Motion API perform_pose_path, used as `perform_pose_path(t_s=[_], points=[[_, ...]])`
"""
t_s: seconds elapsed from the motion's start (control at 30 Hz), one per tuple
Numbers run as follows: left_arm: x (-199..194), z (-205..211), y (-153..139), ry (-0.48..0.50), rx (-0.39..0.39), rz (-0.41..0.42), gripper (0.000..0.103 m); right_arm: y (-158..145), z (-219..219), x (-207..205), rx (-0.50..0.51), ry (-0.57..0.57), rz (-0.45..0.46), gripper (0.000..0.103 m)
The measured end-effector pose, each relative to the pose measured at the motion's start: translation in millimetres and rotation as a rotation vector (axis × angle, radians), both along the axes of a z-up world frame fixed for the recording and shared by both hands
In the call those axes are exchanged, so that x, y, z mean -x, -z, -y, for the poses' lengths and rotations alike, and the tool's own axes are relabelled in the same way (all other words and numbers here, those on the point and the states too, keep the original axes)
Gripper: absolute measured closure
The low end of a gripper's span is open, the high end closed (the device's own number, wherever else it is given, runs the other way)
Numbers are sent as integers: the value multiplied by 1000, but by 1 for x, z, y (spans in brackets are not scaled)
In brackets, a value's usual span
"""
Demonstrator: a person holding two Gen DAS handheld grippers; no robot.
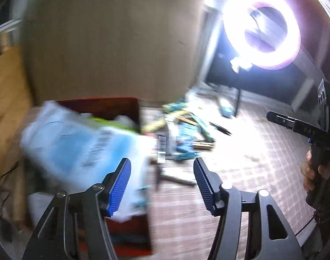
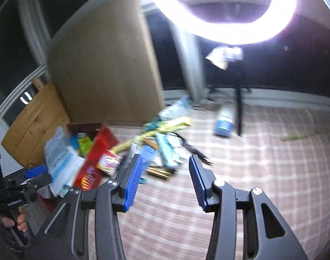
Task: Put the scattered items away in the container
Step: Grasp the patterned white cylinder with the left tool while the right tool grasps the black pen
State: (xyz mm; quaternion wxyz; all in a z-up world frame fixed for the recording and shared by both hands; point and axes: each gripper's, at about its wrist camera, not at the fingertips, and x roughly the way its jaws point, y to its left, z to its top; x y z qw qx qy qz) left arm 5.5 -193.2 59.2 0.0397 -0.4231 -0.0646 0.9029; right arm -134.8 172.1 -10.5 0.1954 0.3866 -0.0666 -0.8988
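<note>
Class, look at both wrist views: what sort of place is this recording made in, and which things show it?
Probably a room at home, set up for filming. A checked cloth covers the floor or a bed, a wooden cupboard stands behind, and a ring light shines above the scattered items.

A lit ring light (image 2: 221,10) hangs high over a pink checked floor covering (image 2: 262,162). Left of the ring light stands a tall tan panel (image 2: 104,69), with a wooden board (image 2: 32,125) leaning lower left of it. Below the ring light runs its dark stand pole (image 2: 238,110).
</note>
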Motion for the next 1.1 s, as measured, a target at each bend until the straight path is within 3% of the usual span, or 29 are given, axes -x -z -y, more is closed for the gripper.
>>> perform_pose_path(t_s=[0.17, 0.33, 0.77, 1.1], points=[[43, -46, 42, 72, 16, 84, 48, 15, -46, -4, -7, 60, 24, 59], [55, -61, 66, 28, 21, 151, 48, 28, -63, 9, 4, 42, 55, 59], [33, -51, 104, -155, -10, 264, 48, 96, 25, 96, -268, -240, 124, 59], [51, -49, 126, -248, -13, 307, 46, 123, 43, 120, -302, -284, 146, 59]])
